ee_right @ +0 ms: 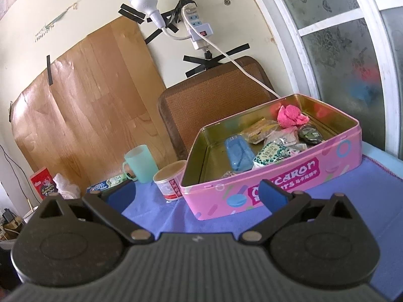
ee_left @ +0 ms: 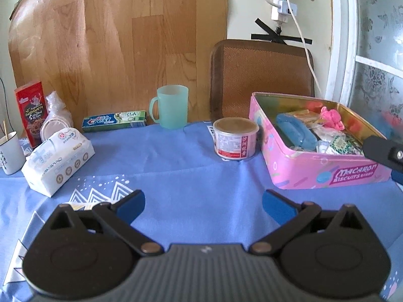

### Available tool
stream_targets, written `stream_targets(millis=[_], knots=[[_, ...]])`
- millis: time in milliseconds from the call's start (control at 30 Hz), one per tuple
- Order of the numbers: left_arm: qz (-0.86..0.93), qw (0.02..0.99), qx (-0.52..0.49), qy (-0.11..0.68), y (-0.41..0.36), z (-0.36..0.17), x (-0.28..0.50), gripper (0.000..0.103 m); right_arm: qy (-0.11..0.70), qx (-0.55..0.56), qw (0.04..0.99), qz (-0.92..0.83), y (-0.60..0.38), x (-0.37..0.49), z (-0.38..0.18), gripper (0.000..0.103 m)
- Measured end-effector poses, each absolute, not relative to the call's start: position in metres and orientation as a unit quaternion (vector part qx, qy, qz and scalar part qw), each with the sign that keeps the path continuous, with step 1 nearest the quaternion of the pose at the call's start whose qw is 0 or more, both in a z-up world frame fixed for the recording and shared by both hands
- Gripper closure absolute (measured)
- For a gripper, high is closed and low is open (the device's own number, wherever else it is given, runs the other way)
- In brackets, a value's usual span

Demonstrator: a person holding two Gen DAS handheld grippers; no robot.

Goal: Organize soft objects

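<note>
A pink biscuit tin [ee_left: 325, 173] [ee_right: 277, 188] stands open on the blue tablecloth at the right. Inside lie a pink cloth [ee_left: 331, 117] [ee_right: 291, 117], a blue pouch [ee_left: 296, 130] [ee_right: 238, 156] and several small packets [ee_right: 274, 148]. A white tissue pack [ee_left: 56, 159] lies at the left. My left gripper [ee_left: 203, 205] is open above bare cloth, nothing between its fingers. My right gripper [ee_right: 197, 196] is open too, tilted, just in front of the tin's near wall. Part of the right gripper [ee_left: 385, 151] shows at the left wrist view's right edge, beside the tin.
A small can [ee_left: 236, 138] [ee_right: 170, 182] stands left of the tin. Behind are a green mug [ee_left: 171, 107] [ee_right: 139, 161], a toothpaste box [ee_left: 114, 122], a red snack box [ee_left: 31, 110], a bagged item [ee_left: 55, 115] and a white cup [ee_left: 10, 152]. A chair back [ee_left: 262, 75] and a window frame [ee_right: 289, 50] stand beyond.
</note>
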State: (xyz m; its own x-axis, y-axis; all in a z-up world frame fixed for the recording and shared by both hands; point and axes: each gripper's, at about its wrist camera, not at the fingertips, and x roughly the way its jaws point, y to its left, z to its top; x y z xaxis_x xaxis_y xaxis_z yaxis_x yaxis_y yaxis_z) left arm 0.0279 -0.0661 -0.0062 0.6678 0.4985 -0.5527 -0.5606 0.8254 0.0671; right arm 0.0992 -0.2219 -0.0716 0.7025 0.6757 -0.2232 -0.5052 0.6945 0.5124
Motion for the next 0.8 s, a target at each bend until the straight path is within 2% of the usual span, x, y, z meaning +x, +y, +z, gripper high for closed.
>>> stream_targets(millis=[800], knots=[[0.253, 0.900, -0.062, 0.349, -0.073, -0.023, 0.033, 0.000, 0.212, 0.210, 0.900, 0.318, -0.221, 0.103, -0.075, 0.000]])
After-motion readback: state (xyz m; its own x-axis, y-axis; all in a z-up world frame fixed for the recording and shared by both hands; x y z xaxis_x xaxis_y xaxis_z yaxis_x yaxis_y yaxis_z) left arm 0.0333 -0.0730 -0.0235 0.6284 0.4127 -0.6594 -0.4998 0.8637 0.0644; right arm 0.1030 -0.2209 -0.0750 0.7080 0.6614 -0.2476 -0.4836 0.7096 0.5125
